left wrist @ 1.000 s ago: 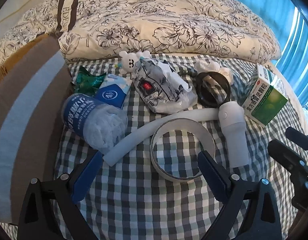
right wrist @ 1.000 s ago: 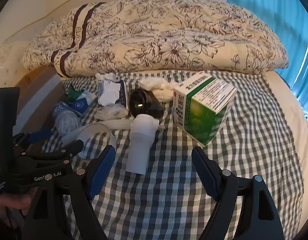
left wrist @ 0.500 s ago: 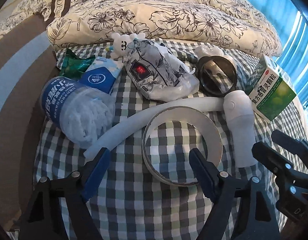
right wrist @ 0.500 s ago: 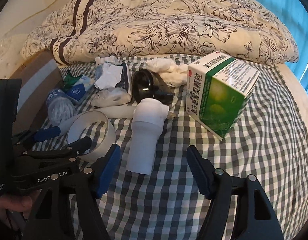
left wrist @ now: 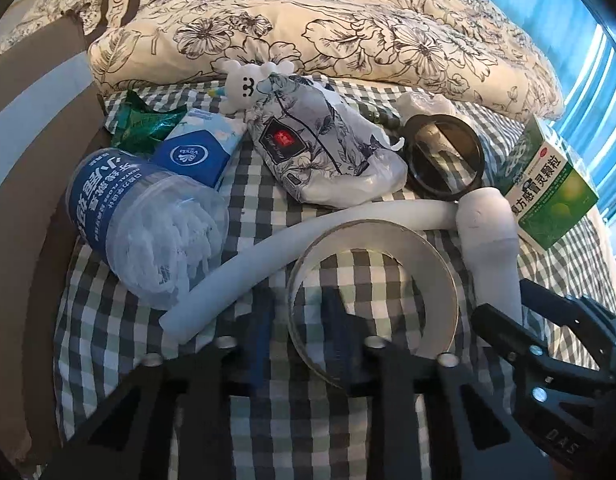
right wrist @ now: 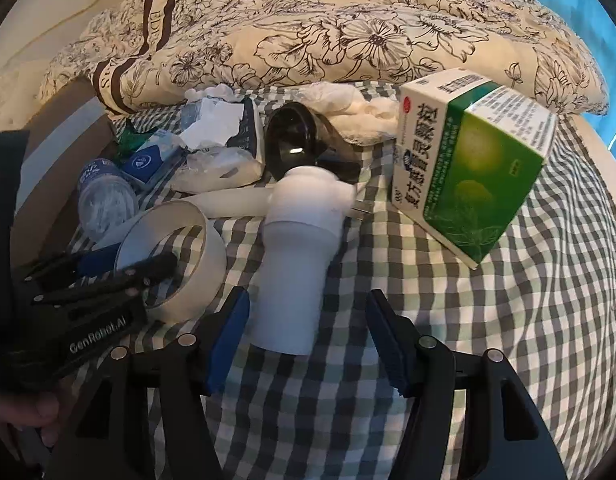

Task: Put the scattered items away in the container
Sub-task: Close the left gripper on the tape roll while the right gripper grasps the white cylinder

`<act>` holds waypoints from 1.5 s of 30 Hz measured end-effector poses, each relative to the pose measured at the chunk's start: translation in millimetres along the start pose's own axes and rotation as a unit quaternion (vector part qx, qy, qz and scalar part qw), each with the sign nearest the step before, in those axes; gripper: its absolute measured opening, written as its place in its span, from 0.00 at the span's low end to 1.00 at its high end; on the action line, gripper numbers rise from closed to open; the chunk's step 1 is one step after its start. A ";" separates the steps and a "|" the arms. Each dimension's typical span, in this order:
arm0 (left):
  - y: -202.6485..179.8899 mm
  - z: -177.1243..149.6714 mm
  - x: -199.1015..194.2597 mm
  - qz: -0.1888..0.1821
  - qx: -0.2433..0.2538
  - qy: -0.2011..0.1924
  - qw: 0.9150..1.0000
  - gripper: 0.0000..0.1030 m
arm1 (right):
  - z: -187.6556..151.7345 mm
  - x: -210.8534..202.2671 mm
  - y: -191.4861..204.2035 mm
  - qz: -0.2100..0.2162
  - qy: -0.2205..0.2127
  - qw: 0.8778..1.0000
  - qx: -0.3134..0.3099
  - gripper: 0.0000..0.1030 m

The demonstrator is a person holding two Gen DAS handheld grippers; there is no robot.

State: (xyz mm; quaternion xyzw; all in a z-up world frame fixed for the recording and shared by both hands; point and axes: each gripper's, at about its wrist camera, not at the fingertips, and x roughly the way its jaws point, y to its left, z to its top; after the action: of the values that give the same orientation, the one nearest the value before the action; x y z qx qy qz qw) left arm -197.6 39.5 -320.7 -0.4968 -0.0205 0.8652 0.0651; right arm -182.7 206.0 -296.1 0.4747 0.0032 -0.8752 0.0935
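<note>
Left tongs (left wrist: 298, 328) closing astride the near wall of the tape ring (left wrist: 371, 292) on the bed – right tongs (right wrist: 308, 344) apart but narrowing, white tube (right wrist: 298, 256) lying lengthwise between them, far end pointing away

Home bedroom: bed with floral duvet (right wrist: 327, 36), checked sheet (right wrist: 527, 300), blue curtain (left wrist: 587, 72).
</note>
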 end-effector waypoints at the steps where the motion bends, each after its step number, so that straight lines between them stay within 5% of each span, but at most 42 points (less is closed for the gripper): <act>1: 0.0 -0.5 0.0 0.000 0.002 -0.001 1.000 0.15 | -0.1 1.4 0.1 0.000 0.001 1.000 0.000 0.58; 12: 4.4 -6.4 0.0 -0.015 0.006 -0.008 1.000 0.08 | 1.8 12.0 3.3 -0.018 0.004 1.000 0.000 0.53; 14: 4.6 -6.5 -0.9 -0.016 0.006 -0.008 1.000 0.08 | 1.4 12.4 3.5 -0.016 0.004 1.000 0.000 0.32; 30: 0.9 -6.5 -29.2 -0.016 0.006 -0.027 0.999 0.07 | -1.5 -15.8 0.0 -0.007 -0.019 1.000 0.013 0.31; 45: 4.3 -6.9 -100.0 -0.013 0.002 -0.068 0.998 0.07 | -1.5 -74.3 7.4 0.003 -0.055 0.998 0.013 0.28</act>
State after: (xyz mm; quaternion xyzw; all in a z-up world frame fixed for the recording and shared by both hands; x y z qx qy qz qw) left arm -142.2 21.8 -238.9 -0.4362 -0.0298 0.8962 0.0756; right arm -140.7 210.9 -234.6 0.4267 -0.0152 -0.8998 0.0901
